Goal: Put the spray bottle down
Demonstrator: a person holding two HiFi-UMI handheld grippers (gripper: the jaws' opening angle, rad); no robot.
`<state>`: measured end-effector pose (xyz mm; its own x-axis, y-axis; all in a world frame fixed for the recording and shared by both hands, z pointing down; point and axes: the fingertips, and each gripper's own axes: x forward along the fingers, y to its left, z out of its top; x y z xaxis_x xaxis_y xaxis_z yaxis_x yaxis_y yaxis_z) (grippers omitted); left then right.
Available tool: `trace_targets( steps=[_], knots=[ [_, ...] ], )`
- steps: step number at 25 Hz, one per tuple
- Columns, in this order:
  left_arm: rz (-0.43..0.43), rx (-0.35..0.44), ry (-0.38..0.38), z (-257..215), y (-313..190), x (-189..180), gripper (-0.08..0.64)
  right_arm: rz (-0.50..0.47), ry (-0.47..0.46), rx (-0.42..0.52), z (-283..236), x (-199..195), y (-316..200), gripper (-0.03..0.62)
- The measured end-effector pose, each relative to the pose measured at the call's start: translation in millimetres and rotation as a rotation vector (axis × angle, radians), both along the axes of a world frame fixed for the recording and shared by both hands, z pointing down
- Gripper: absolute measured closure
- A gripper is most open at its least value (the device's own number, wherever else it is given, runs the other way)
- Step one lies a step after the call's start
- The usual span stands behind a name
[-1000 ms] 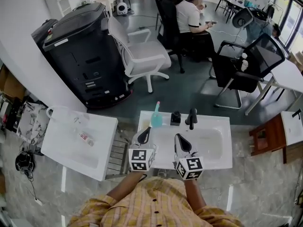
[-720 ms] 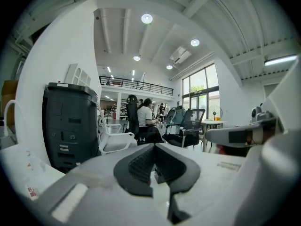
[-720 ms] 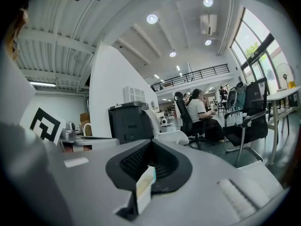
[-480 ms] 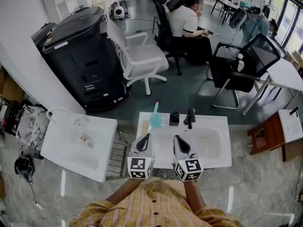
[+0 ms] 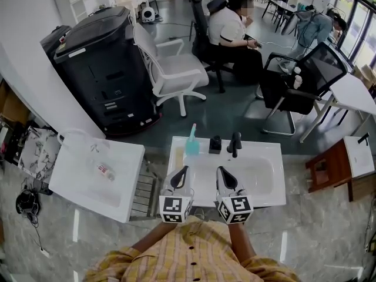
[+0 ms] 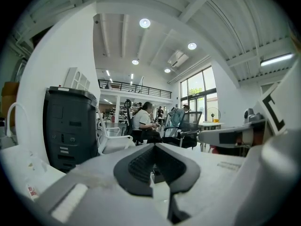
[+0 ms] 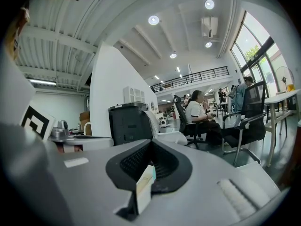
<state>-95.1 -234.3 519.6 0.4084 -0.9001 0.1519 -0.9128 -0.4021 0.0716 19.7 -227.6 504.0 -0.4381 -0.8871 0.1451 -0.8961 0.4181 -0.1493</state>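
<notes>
The spray bottle (image 5: 192, 143) on the sink (image 5: 279, 178) is too small to show any label. The left claw (image 5: 183, 170) and the right claw (image 5: 221, 171) hide part of the sink's front rim. The picture's edge cuts off the white table (image 5: 363, 157) at right.

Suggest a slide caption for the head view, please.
Teal spray bottle stands on the white rectangular sink's back rim; left gripper and right gripper hover shut over its basin.

left claw (image 5: 181, 171) | drawn back toward the wearer | now level with right claw (image 5: 222, 173)
</notes>
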Motion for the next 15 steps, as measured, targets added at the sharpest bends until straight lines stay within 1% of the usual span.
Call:
trace_targets(
  steps=[15],
  knots=[
    [0.004,0.004,0.012,-0.9,0.3,0.8,0.561,0.018,0.013,0.018,-4.7,4.3,1.9,0.594]
  ],
)
